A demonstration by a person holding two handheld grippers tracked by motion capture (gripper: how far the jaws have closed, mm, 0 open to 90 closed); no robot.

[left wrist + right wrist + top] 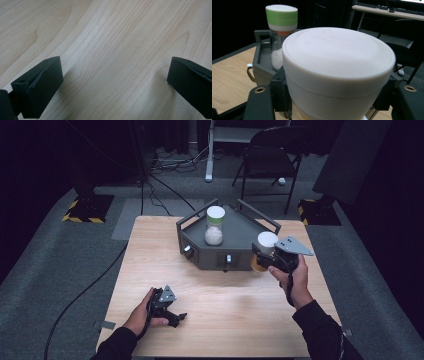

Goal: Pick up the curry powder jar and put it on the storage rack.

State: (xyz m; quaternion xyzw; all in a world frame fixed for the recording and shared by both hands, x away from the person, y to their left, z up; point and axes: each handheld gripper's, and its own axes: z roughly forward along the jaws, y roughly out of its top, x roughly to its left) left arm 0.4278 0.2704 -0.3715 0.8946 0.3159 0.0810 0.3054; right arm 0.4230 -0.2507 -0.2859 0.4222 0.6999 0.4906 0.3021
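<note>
Grey tray (235,251) with green-capped jar (215,225) beside held white-lidded jar (265,246).

A light wooden bench (220,320) stands on grey carpet (60,270). The room behind is dark. A black folding chair (270,157) is at the upper right. Black cables (165,165) lie on the floor at the top middle. Yellow-and-black striped bases (82,212) sit at both sides.

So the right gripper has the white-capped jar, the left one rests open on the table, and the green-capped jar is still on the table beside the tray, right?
Not quite: the green-capped jar stands inside the tray, not beside it, as the high view shows. The rest holds: the right gripper grips the white-capped jar, and the left gripper rests open on the table.
</note>
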